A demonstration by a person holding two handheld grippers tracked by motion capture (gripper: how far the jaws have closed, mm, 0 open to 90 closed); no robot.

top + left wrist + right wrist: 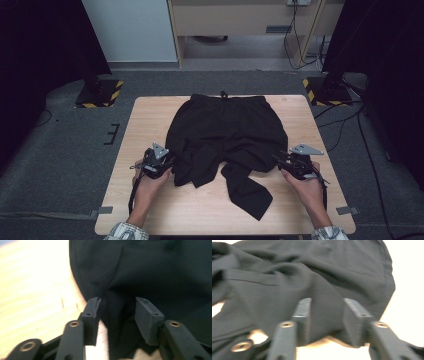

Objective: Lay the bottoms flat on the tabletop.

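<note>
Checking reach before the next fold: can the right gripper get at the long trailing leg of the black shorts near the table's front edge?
Probably yes. The right gripper sits open at the shorts' right edge, and the trailing leg lies flat just inboard of it, with only bare table between.

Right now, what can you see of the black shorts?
The black shorts look like thin, matte woven cloth. They lie on the wooden table, waistband and drawstring at the far edge, upper part fairly flat, legs rumpled and folded toward the near side, one pointing near-right. The left gripper and right gripper sit at opposite edges, jaws apart with cloth between them.
</note>
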